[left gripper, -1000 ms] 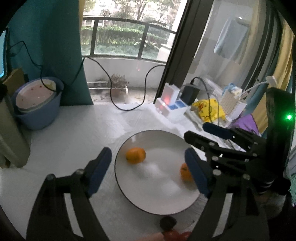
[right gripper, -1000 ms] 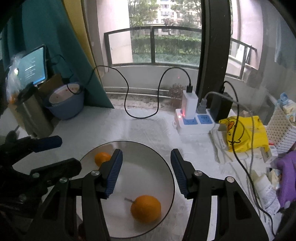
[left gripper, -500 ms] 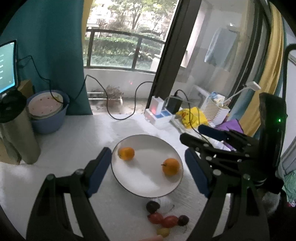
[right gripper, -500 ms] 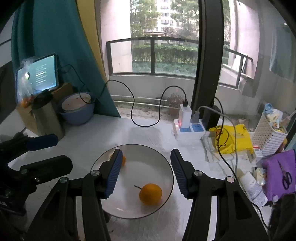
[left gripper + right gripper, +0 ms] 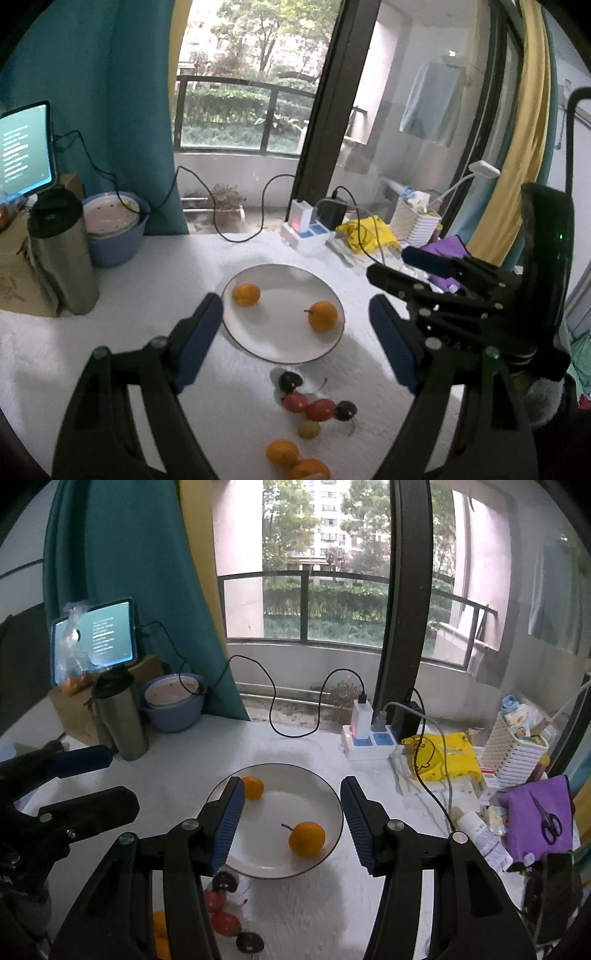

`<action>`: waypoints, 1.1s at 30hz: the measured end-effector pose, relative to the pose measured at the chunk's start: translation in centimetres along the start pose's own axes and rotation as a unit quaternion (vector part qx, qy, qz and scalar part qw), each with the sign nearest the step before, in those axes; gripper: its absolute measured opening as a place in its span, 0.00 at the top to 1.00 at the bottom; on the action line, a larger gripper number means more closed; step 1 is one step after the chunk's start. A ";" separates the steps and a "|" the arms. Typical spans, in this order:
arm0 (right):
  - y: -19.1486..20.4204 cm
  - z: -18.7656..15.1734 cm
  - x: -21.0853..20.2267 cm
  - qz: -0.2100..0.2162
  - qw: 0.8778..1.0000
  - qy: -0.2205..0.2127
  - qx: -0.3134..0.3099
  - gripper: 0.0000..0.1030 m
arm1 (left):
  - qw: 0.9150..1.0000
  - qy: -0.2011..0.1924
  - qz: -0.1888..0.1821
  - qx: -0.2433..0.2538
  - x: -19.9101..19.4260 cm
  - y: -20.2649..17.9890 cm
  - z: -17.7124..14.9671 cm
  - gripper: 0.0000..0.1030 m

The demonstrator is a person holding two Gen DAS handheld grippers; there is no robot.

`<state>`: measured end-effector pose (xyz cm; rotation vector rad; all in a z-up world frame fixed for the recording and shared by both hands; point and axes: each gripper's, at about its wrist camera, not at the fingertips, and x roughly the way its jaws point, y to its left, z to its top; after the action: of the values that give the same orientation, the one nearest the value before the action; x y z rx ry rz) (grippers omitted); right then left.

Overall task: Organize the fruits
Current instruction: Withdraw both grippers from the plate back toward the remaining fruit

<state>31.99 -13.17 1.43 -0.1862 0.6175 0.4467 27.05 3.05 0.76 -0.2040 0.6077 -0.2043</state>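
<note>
Both grippers have been drawn back & up from the plate (image 5: 334, 295) — more of the table is seen now than a sec ago. Left gripper (image 5: 295, 343) and right gripper (image 5: 291, 823): fingers apart, nothing held. Two oranges (image 5: 322, 315) are seen on the plate; cherries, tomatoes (image 5: 319, 409) & two more oranges (image 5: 282, 452) are left on the cloth just in front — prob. next to be fetched.

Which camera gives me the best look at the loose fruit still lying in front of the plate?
The left wrist view: the cluster of small red, dark and orange fruits lies unobstructed on the white tabletop between its fingers. The right wrist view catches only a few pieces, mostly hidden behind its own finger.
</note>
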 end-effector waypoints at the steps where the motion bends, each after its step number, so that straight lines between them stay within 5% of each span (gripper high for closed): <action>1: 0.0 -0.1 -0.3 0.000 1.000 -0.001 0.000 0.45 | 1.000 -0.002 0.000 0.001 -0.4 -0.2 -0.2 0.20; 33: 1.4 -6.1 -8.9 0.023 1.000 -0.009 -0.017 0.45 | 1.000 -0.012 0.016 -0.018 -6.6 -4.1 -6.7 0.20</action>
<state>21.76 -16.88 1.80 -0.2001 0.5975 0.5032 17.28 -0.15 -0.02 -0.2309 0.5913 -0.1602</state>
